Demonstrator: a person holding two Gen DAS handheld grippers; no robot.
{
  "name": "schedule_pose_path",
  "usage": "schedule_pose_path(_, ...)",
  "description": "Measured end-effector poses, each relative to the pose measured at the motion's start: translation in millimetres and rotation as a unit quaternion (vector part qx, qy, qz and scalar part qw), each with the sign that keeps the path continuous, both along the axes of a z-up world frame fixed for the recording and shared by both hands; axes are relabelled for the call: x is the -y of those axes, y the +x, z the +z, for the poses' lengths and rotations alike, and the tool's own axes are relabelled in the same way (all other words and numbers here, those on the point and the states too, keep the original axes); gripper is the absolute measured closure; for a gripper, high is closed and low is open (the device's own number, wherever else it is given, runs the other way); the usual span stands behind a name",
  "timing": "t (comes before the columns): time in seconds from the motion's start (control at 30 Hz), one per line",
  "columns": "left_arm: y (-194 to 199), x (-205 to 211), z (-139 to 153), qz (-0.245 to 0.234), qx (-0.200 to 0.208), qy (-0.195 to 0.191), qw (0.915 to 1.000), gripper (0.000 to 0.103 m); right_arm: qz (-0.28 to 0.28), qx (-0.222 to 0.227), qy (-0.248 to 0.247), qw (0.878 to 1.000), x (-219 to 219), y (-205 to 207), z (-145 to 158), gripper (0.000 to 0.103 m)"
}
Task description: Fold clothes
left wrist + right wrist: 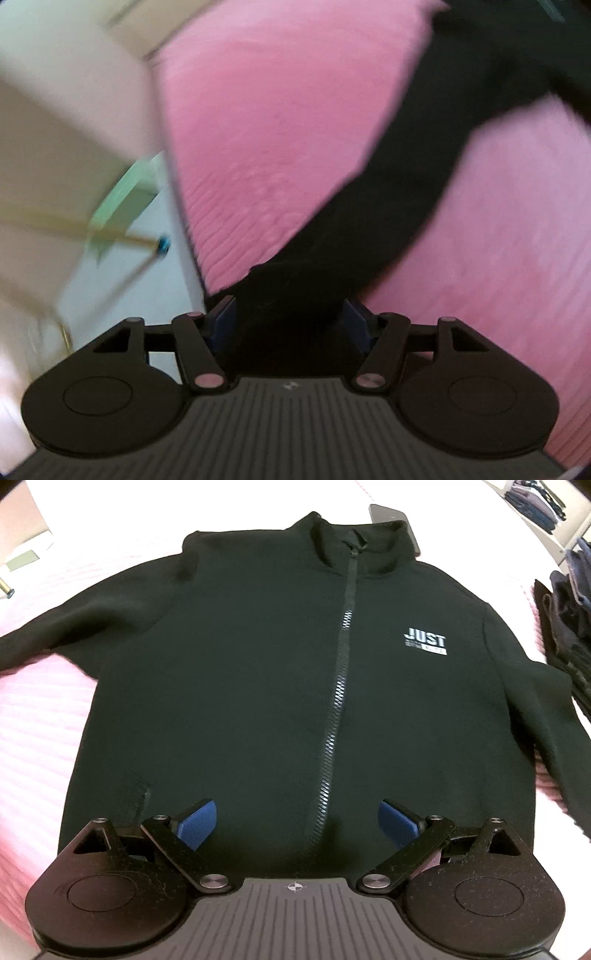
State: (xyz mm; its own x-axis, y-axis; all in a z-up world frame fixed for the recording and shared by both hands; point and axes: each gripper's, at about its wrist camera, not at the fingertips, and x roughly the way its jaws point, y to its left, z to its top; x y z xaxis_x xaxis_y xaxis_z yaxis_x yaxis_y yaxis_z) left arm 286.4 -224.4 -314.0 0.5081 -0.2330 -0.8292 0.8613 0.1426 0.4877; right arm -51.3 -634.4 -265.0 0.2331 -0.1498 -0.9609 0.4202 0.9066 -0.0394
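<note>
A black zip-up jacket (258, 664) with a white "JUST" logo lies face up and spread flat on a pink ribbed bedspread (37, 720), collar at the far side. My right gripper (297, 821) hovers open over the jacket's bottom hem, its blue pads on either side of the zipper with nothing between them. In the left wrist view, one black sleeve (406, 184) runs diagonally across the bedspread (277, 110) into my left gripper (290, 317). Its blue pads press on the sleeve's cuff end. This view is motion-blurred.
A pile of dark clothes (569, 620) sits at the bed's right edge, with shelves of folded clothes (535, 502) beyond. A flat dark object (386, 515) lies behind the collar. The bed's left edge drops to pale floor with a green item (122, 199).
</note>
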Motion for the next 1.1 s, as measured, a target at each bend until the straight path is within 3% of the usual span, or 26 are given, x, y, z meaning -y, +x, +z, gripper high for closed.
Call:
schedule_pose_path(0.07, 12, 14, -11, -0.024, -0.022, 0.042, 0.9986, 0.074, 0.004, 0.002, 0.001, 1.000, -3, 4, -1, 0.006)
schedule_pose_path(0.1, 17, 17, -12, -0.024, -0.042, 0.052, 0.9975, 0.094, 0.007, 0.002, 0.001, 1.000, -4, 6, -1, 0.006)
schedule_pose_path(0.17, 24, 18, -2, -0.011, -0.065, 0.056, 0.9963, 0.102, 0.009, 0.007, 0.000, 1.000, -7, 8, 2, 0.006)
schedule_pose_path(0.23, 31, 17, 26, 0.021, -0.098, 0.047, 0.9938, 0.102, 0.009, 0.012, -0.001, 1.000, -9, 9, 5, 0.006)
schedule_pose_path(0.33, 46, 10, 87, 0.085, -0.181, 0.013, 0.9796, 0.102, -0.002, 0.013, 0.000, 1.000, -9, 8, 6, 0.006)
schedule_pose_path(0.4, 58, 10, 118, 0.100, -0.184, 0.004, 0.9779, 0.096, -0.011, 0.016, -0.003, 1.000, -9, 8, 7, 0.006)
schedule_pose_path(0.47, 79, 15, 119, 0.137, -0.148, -0.020, 0.9793, 0.086, -0.019, 0.022, -0.004, 1.000, -11, 7, 8, 0.006)
schedule_pose_path(0.53, 100, 20, 111, 0.181, -0.109, -0.042, 0.9764, 0.067, -0.022, 0.024, -0.003, 0.999, -15, 7, 8, 0.006)
schedule_pose_path(0.67, 99, 24, 75, 0.209, -0.033, -0.013, 0.9774, 0.068, -0.024, 0.026, -0.003, 0.999, -23, 0, 12, 0.006)
schedule_pose_path(0.77, 70, 18, 52, 0.159, 0.023, 0.026, 0.9867, 0.066, -0.029, 0.016, 0.000, 0.999, -25, -7, 10, 0.006)
schedule_pose_path(0.9, 21, 6, 29, 0.027, 0.051, 0.059, 0.9966, 0.065, -0.038, -0.001, 0.006, 0.999, -25, -13, 2, 0.006)
schedule_pose_path(1.0, -7, 9, 2, -0.044, 0.049, 0.082, 0.9945, 0.064, -0.034, -0.001, 0.008, 0.999, -28, -11, -1, 0.006)
schedule_pose_path(1.1, -16, 19, -31, -0.094, 0.075, 0.112, 0.9864, 0.065, -0.021, 0.002, 0.004, 1.000, -31, -6, 0, 0.006)
